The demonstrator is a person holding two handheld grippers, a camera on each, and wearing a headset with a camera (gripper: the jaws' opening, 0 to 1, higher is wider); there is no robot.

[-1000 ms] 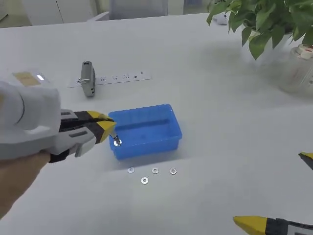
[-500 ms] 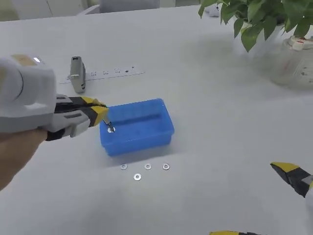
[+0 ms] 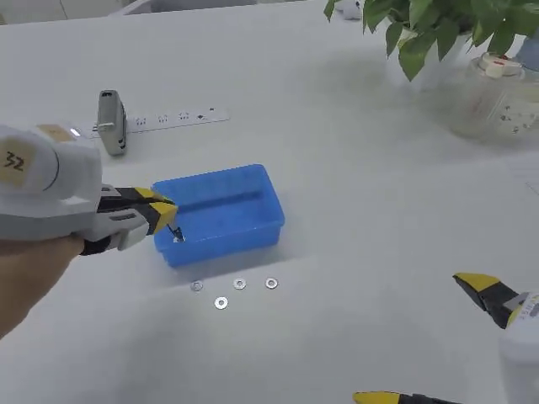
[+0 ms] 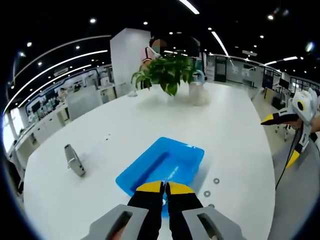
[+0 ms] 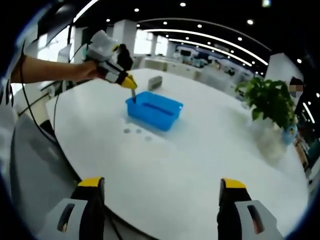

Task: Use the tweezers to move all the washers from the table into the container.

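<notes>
My left gripper (image 3: 168,210) is shut on thin tweezers (image 3: 175,231) that point down over the left end of the blue container (image 3: 244,223). A small shiny washer seems to sit at the tweezers' tip. Several washers (image 3: 240,284) lie on the white table just in front of the container. In the left gripper view the yellow jaws (image 4: 165,188) are pressed together above the container (image 4: 170,160). My right gripper (image 3: 408,337) hangs open at the lower right, far from the container, with nothing between its jaws (image 5: 161,185). In its view, the tweezers (image 5: 133,96) hang over the container (image 5: 154,109).
A power strip (image 3: 173,119) and a grey upright device (image 3: 109,122) lie behind the container. A potted plant (image 3: 438,34) and a clear jar (image 3: 488,93) stand at the far right. A person stands beyond the plant (image 4: 167,70).
The head camera has shifted. The tweezers' tip moved from the container's left front corner to over its left end. The right gripper came up further into the head view.
</notes>
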